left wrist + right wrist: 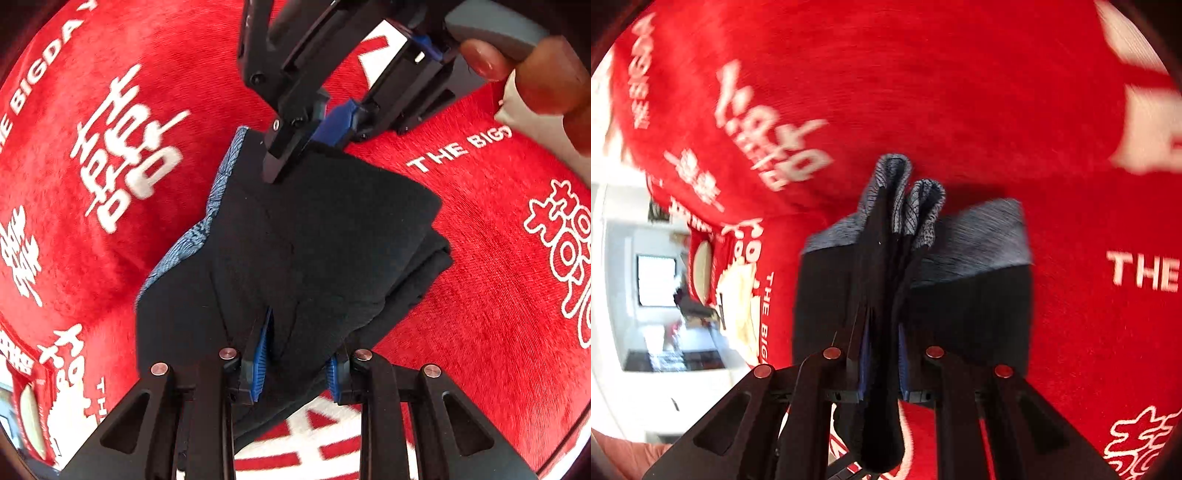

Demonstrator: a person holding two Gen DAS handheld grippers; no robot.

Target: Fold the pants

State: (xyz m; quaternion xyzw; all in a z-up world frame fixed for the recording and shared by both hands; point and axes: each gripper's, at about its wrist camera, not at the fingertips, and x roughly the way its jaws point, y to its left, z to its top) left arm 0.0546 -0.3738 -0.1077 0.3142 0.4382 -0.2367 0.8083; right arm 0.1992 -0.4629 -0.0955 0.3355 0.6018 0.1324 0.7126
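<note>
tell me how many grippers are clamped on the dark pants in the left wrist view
2. The left gripper pinches the dark pants at the bottom edge of the view; the right gripper grips the far end, up top by the patterned waistband.

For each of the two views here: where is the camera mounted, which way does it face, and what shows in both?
Left wrist view: sits on the left tongs, looking down at the folded dark fabric pants; the right tongs and a hand show.
Right wrist view: sits on the right tongs, looking down along the pants' grey-patterned waistband; only its own fingers show.
Shared: the pants, both tongs clamped on them, and the red plush cloth with white lettering.
</note>
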